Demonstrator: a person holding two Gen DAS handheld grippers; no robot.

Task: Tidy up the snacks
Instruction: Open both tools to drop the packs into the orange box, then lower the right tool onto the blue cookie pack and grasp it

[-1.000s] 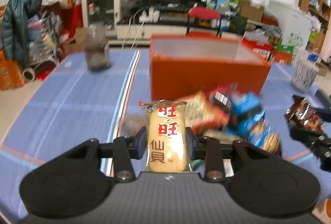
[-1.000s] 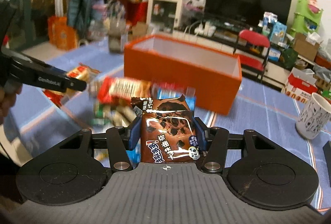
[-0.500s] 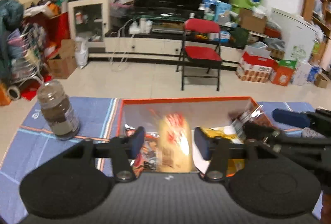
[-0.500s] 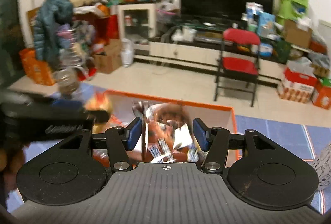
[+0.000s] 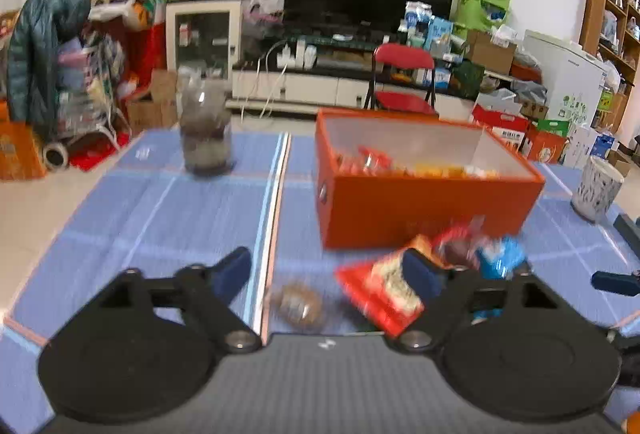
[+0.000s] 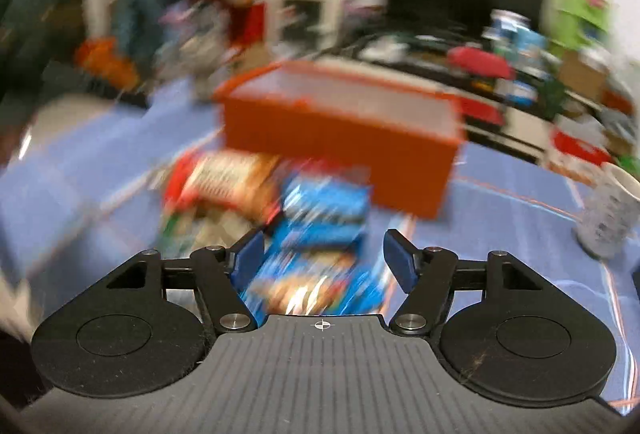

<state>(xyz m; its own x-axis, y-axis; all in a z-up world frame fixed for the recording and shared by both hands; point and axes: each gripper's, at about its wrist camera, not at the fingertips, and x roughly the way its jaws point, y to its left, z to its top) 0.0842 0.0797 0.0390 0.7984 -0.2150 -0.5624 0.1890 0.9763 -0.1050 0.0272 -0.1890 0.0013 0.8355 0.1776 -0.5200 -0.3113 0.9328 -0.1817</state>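
On the left side of the blue cloth point(image 5: 132, 209) stands a jar point(image 5: 205, 131) with something dark inside, a bit blurry. Next to it, past the pale stripe in the cloth, sits the orange box point(image 5: 416, 209). Some snacks point(image 5: 400, 163) lie inside the box, red and yellow ones, down near its front wall. More snacks lie on the cloth just in front of the box: a small round brown one point(image 5: 298, 306), a red bag point(image 5: 386, 292), and a blue bag point(image 5: 500, 260). A white cup point(image 5: 597, 187) with dark marks stands on the right, well apart from the box. The left tongs point(image 5: 326, 274) are spread wide, have just been opening, and have nothing in them. They hang above the cloth, with the brown snack and the red bag showing under them. From the right tongs' camera everything is smeared. Over there the pile of snacks point(image 6: 280, 209) lies on the cloth, a red and orange bag point(image 6: 224, 179) on the left and blue bags point(image 6: 324, 205) beside it, all in front of the box point(image 6: 340, 141). The right tongs point(image 6: 323, 254) are spread too, and they have just been opening. They pinch nothing. The blue bags lie below them, and I cannot tell if the pads touch them. The cup point(image 6: 612, 218) is at the far right.
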